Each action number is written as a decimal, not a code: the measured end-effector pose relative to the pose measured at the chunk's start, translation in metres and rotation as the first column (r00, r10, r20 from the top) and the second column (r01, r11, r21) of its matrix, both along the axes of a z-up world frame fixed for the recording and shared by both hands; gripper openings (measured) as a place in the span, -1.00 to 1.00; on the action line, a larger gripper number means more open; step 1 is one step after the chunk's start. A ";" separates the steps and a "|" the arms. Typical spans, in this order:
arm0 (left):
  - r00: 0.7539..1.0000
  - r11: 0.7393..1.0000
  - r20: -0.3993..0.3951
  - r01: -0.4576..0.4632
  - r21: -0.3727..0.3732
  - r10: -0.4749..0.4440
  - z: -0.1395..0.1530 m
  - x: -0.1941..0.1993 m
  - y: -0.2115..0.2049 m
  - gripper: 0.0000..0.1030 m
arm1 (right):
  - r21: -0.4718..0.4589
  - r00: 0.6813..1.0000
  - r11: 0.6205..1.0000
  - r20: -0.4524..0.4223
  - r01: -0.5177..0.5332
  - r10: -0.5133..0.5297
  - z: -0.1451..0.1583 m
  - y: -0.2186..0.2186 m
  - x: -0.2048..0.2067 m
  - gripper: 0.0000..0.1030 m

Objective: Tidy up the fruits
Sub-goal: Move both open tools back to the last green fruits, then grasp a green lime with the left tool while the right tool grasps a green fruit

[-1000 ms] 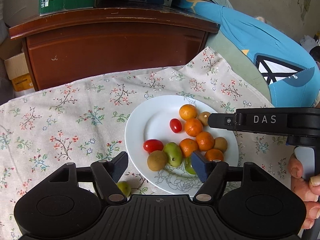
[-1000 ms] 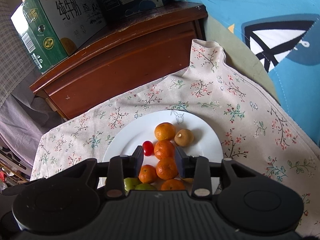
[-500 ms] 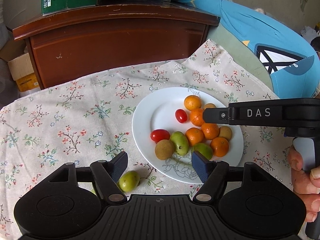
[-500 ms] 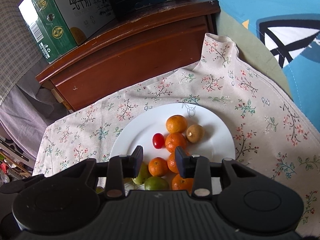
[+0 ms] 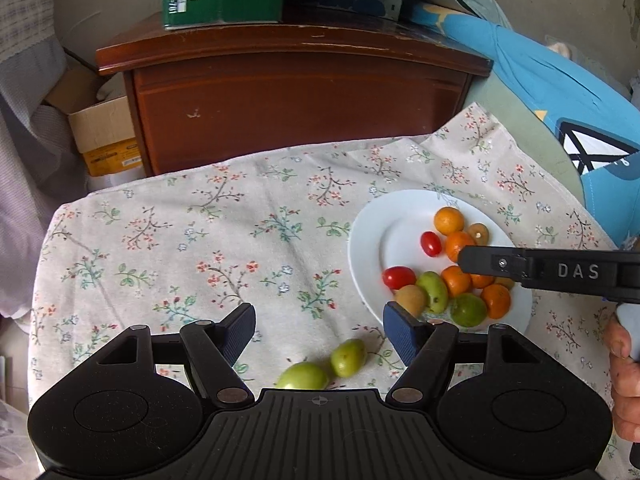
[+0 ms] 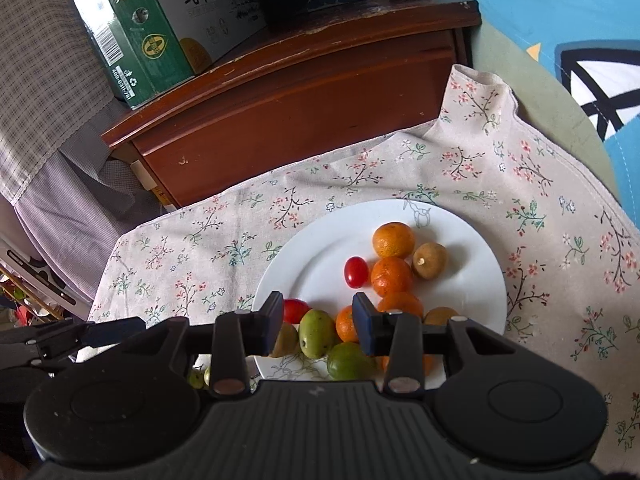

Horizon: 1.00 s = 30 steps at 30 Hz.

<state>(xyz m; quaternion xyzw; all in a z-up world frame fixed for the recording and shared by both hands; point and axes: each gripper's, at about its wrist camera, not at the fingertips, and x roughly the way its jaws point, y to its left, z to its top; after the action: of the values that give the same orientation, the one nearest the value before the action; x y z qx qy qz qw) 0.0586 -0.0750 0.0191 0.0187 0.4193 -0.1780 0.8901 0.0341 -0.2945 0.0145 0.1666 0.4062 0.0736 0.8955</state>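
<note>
Left gripper (image 5: 319, 330) has swung away from the round white plate (image 5: 368, 248), so the plate now sits toward the right edge of its view and two small green fruits (image 5: 348, 357) show on the floral tablecloth (image 5: 200, 240) just off the plate's near-left rim. Jaws stand wide, nothing between them; neither fruit is touched. They lie close together, nearly touching, which reads as the start of a green group set apart from the mixed pile.

Right gripper (image 6: 316, 320) hangs over the near part of the plate. Jaws have just been opening a little, narrow gap, pads clear of the fruit beneath: an oval green fruit (image 6: 318, 333) and a small orange mandarin (image 6: 347, 324) show through the gap, not pinched. A hand (image 5: 624, 376) grips its handle at the right edge of the left view.

Remaining on the plate: several more mandarins, two red cherry tomatoes (image 6: 356, 272), brown round fruits (image 6: 430, 260), a round green lime-like fruit (image 6: 347, 362), clustered on the plate's near-right half, far-left half bare. Judgement: sorting by kind is early; green ones on the plate likely go next. Risk: round fruit rolling on cloth toward the near edge.

Dark wooden cabinet (image 5: 296, 92) stands beyond the cloth's far edge.
</note>
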 end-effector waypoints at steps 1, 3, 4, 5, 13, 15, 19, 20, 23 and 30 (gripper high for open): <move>1.000 1.000 -0.002 -0.019 0.000 0.019 0.001 0.002 0.008 0.37 | 0.002 1.000 1.000 0.005 -0.020 0.020 0.001 0.005 -0.001 -0.25; 0.998 0.998 -0.004 -0.061 0.001 0.061 0.002 0.006 0.023 0.37 | 0.009 0.998 0.998 0.012 -0.060 0.060 0.001 0.013 -0.001 -0.25; 0.997 0.997 -0.005 -0.080 -0.001 0.080 0.002 0.008 0.030 0.37 | 0.012 0.996 0.996 0.015 -0.086 0.086 0.001 0.019 -0.002 -0.25; 0.995 0.995 -0.006 -0.095 -0.004 0.095 0.002 0.009 0.035 0.37 | 0.014 0.994 0.994 0.019 -0.111 0.111 0.002 0.024 -0.003 -0.25; 0.992 0.992 -0.017 -0.126 -0.011 0.126 0.001 0.008 0.061 0.38 | 0.007 0.956 0.956 0.021 -0.293 0.293 -0.009 0.064 -0.009 -0.25; 0.993 0.993 -0.017 -0.120 -0.013 0.120 0.001 0.005 0.064 0.37 | -0.007 0.948 0.948 0.010 -0.318 0.318 -0.014 0.072 -0.010 -0.25; 0.995 0.995 -0.022 -0.101 -0.019 0.100 -0.002 0.002 0.065 0.37 | -0.042 0.944 0.943 0.000 -0.330 0.331 -0.023 0.082 -0.012 -0.26; 0.995 0.995 -0.026 -0.096 -0.023 0.095 -0.003 0.002 0.065 0.37 | -0.046 0.945 0.944 -0.002 -0.328 0.328 -0.025 0.083 -0.011 -0.26; 0.995 0.995 -0.045 -0.093 -0.032 0.092 -0.007 0.002 0.066 0.37 | -0.073 0.945 0.943 -0.006 -0.326 0.327 -0.031 0.086 -0.011 -0.26; 0.993 0.994 -0.068 -0.098 -0.050 0.095 -0.014 0.002 0.072 0.37 | -0.102 0.944 0.938 -0.017 -0.330 0.330 -0.042 0.093 -0.006 -0.26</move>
<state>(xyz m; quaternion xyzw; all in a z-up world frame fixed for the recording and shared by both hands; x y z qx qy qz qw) 0.0609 -0.0030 0.0054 -0.0310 0.4437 -0.1462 0.8836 0.0284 -0.2010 -0.0273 0.0494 0.4316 0.2015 0.8779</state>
